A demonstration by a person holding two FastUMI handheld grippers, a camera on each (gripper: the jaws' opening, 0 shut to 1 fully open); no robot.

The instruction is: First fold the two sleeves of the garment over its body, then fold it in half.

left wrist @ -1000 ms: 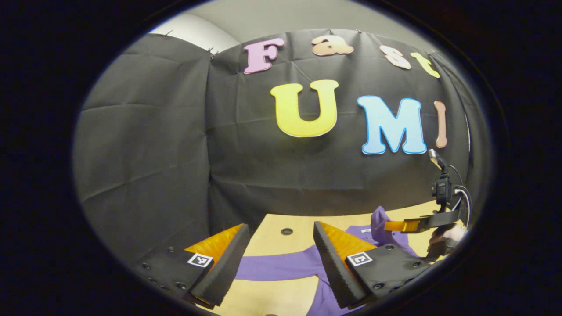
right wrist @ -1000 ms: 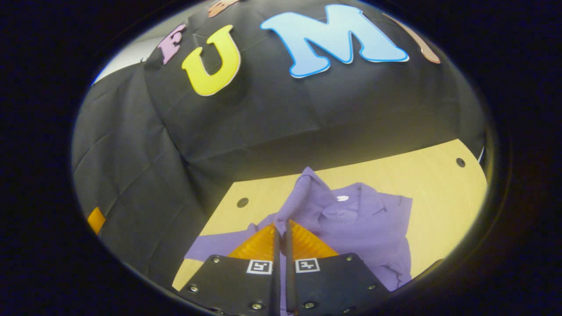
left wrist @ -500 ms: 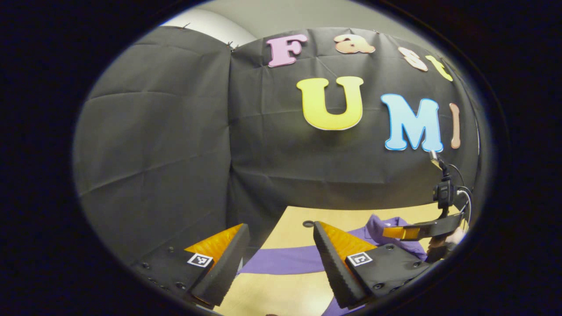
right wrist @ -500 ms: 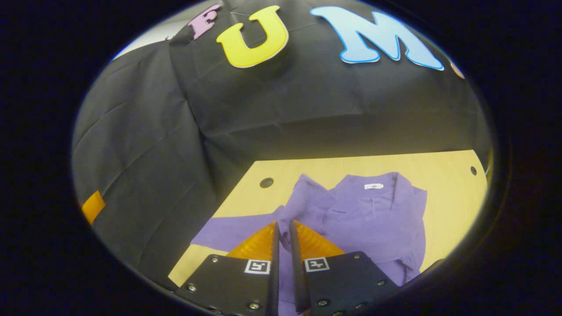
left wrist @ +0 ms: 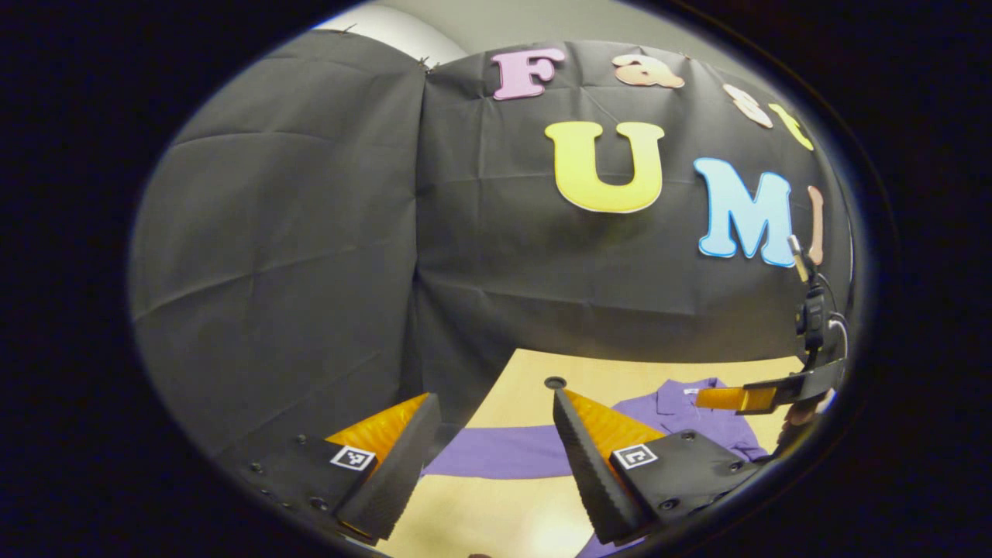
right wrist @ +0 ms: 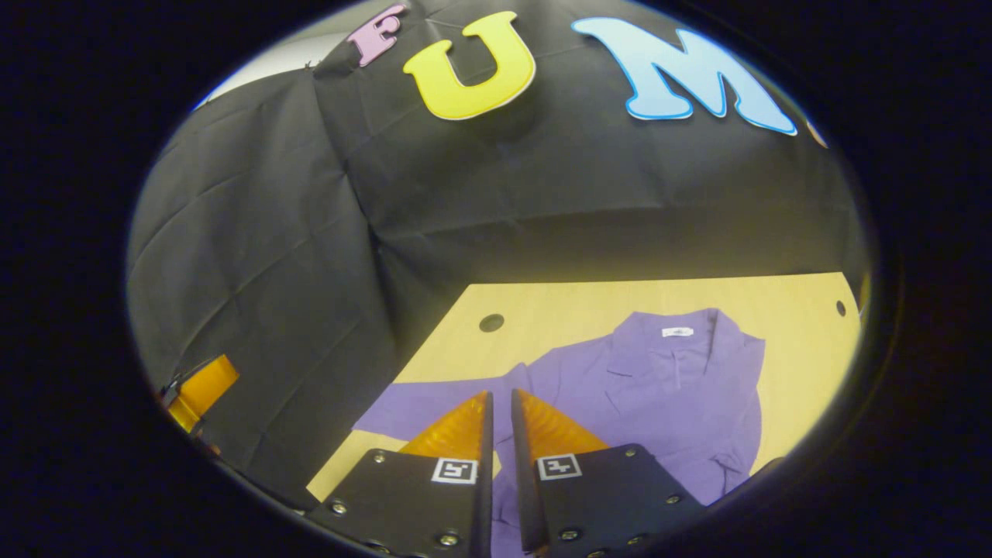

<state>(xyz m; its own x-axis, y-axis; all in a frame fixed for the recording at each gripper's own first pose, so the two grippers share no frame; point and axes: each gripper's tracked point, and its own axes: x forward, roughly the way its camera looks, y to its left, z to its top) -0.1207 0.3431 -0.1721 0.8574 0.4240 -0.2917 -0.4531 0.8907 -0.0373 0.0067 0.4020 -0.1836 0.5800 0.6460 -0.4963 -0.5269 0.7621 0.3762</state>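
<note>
A purple collared garment (right wrist: 659,387) lies flat on the wooden table (right wrist: 589,298), collar and label toward the wall. One sleeve (right wrist: 403,407) stretches out to the left; it also crosses the table in the left gripper view as a purple band (left wrist: 496,457). My right gripper (right wrist: 501,392) hovers over the garment's left part, fingers parted by a narrow slit, and no cloth is lifted by it. My left gripper (left wrist: 496,407) is open wide above the outstretched sleeve, holding nothing. The right gripper (left wrist: 725,397) also appears at the right in the left gripper view, above the garment (left wrist: 682,407).
Black cloth walls close the table at the back and left. Round holes sit in the tabletop near the left corner (right wrist: 491,322) and the far right (right wrist: 841,308). Bare wood lies behind and to the right of the garment. The left gripper's finger (right wrist: 203,390) peeks in low on the left.
The cuff that stood raised at my right fingertips has dropped flat onto the garment, and those fingers have parted slightly. The left gripper has shifted left, still open.
</note>
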